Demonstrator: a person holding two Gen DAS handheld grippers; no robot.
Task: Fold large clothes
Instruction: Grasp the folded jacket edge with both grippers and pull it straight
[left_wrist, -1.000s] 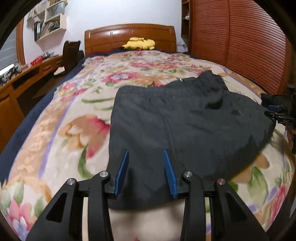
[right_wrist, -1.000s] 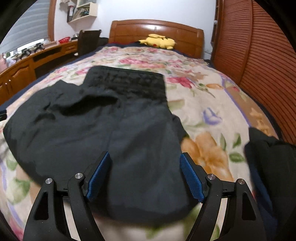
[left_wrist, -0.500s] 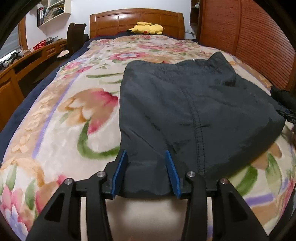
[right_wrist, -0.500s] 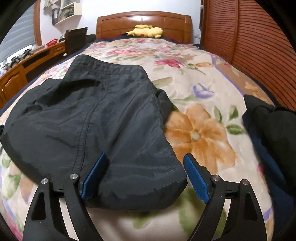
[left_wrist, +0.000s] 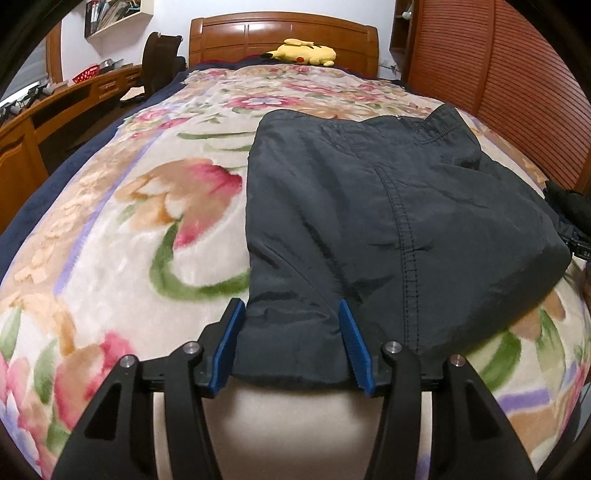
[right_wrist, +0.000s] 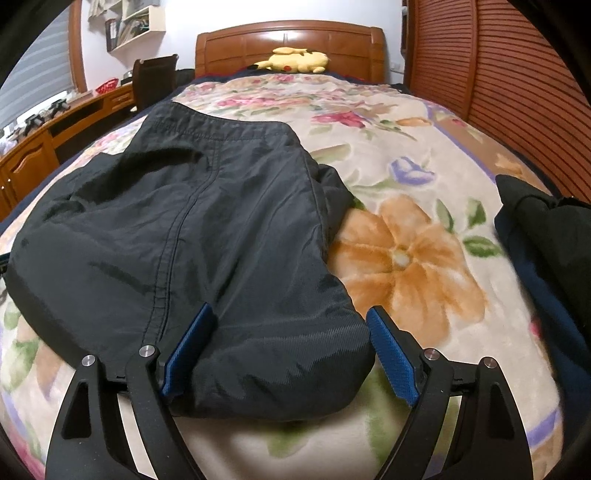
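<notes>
A dark grey pair of trousers (left_wrist: 388, 229) lies folded on the floral blanket; it also shows in the right wrist view (right_wrist: 207, 236). My left gripper (left_wrist: 291, 332) is open, its blue pads either side of the near left corner of the cloth. My right gripper (right_wrist: 288, 347) is open wide, its pads either side of the near right corner. The cloth lies flat between the jaws in both views.
The floral blanket (left_wrist: 122, 229) covers the bed. A yellow plush toy (left_wrist: 303, 51) lies by the wooden headboard (right_wrist: 288, 44). Another dark garment (right_wrist: 546, 251) lies at the right. A wooden desk (left_wrist: 55, 110) runs along the left; a slatted wooden wardrobe (right_wrist: 509, 74) stands right.
Both grippers have moved down and closer to the near edge of the trousers. The cloth has settled flat on the bed. Both stay open.
</notes>
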